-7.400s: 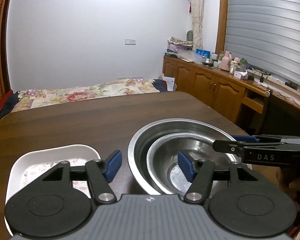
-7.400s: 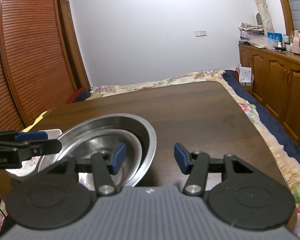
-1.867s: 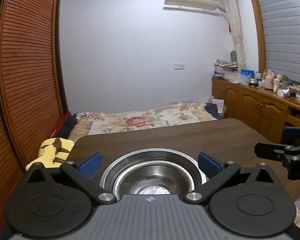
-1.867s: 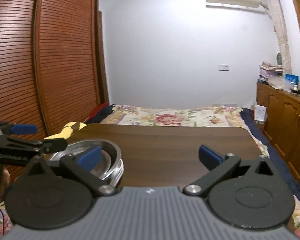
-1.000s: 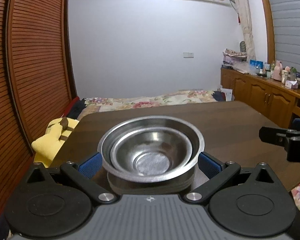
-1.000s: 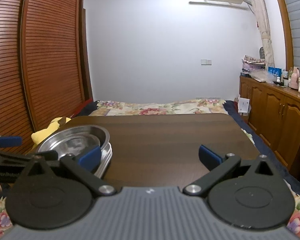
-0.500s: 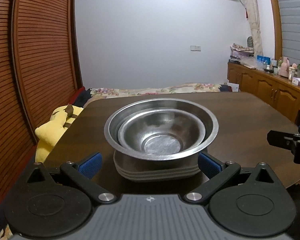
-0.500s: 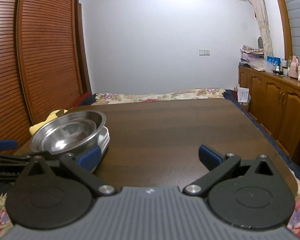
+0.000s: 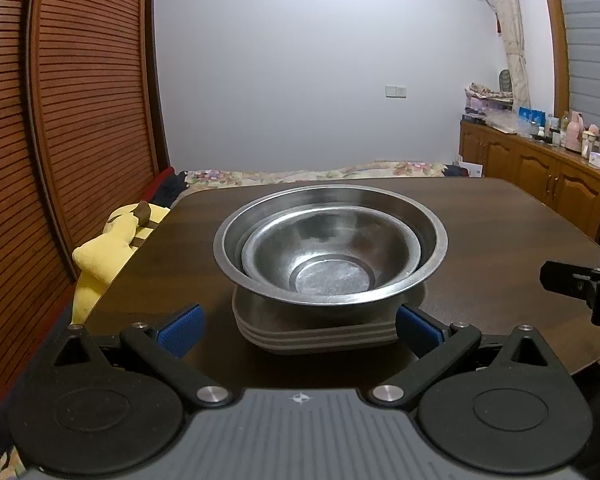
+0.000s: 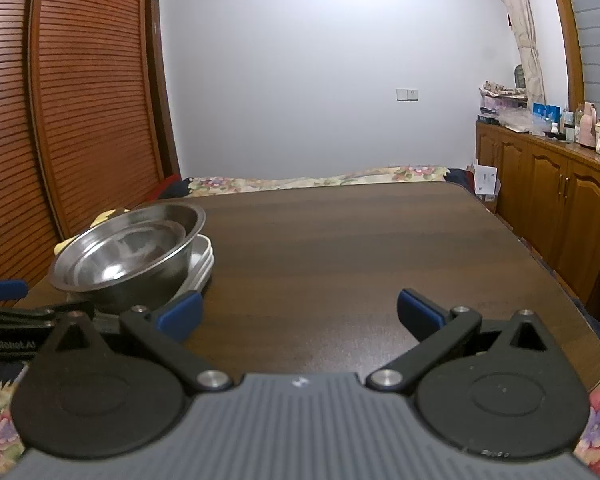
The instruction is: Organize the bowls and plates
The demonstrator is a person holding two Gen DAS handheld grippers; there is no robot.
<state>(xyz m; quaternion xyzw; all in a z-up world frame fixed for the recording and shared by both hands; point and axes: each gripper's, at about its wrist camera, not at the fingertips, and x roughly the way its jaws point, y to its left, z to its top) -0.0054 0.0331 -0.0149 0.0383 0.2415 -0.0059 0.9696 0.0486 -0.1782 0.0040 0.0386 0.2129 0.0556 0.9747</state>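
Bedroom table [image 9: 500, 216]: bowls now stacked on the plates, both grippers empty.

Big steel bowl [image 9: 428, 258] with small bowl [image 9: 332, 248] nested inside sits on the plate stack [image 9: 316, 338], 12 o'clock of the left gripper [image 9: 298, 322], 10 o'clock of the right gripper [image 10: 298, 312]. Both jaws spread wide, holding nothing. 7.4 s ago the bowls sat on the table beside a plate; since 0.5 s ago the left gripper has backed off slightly. Stacking looks done.
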